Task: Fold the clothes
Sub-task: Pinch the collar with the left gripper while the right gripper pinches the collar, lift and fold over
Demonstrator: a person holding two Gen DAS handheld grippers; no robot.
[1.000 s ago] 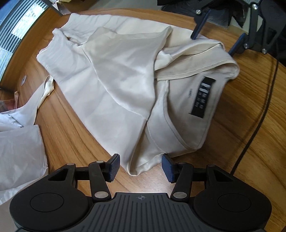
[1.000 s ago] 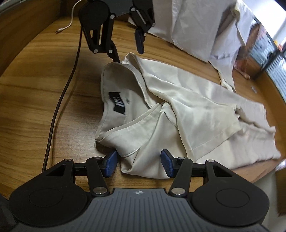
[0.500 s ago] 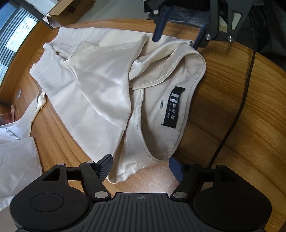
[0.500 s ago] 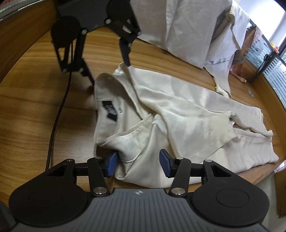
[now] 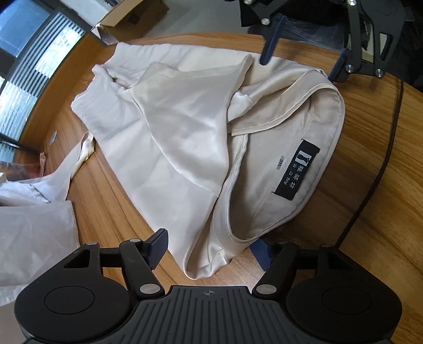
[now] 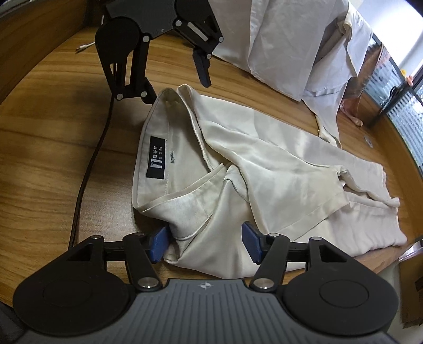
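A cream satin garment (image 5: 185, 148) lies crumpled on the wooden table (image 5: 370, 211), its neckline with a black label (image 5: 296, 169) turned up. My left gripper (image 5: 211, 248) is open, its fingers straddling one shoulder corner of the garment, right finger partly under the cloth. In the right wrist view the same garment (image 6: 264, 180) spreads to the right, label (image 6: 157, 161) at left. My right gripper (image 6: 205, 242) is open around the opposite shoulder corner, fabric between its blue pads. Each gripper shows at the far side in the other's view.
A white shirt (image 5: 29, 217) lies at the left, seen also as a pile of pale clothes (image 6: 285, 42) at the far side. A dark cable (image 6: 90, 169) runs across the table near the collar. A cardboard box (image 5: 129, 21) sits beyond the table edge.
My left gripper has opened wider and come in around the shoulder corner. The right gripper has moved forward onto its corner. The garment's collar has shifted and flattened a little.
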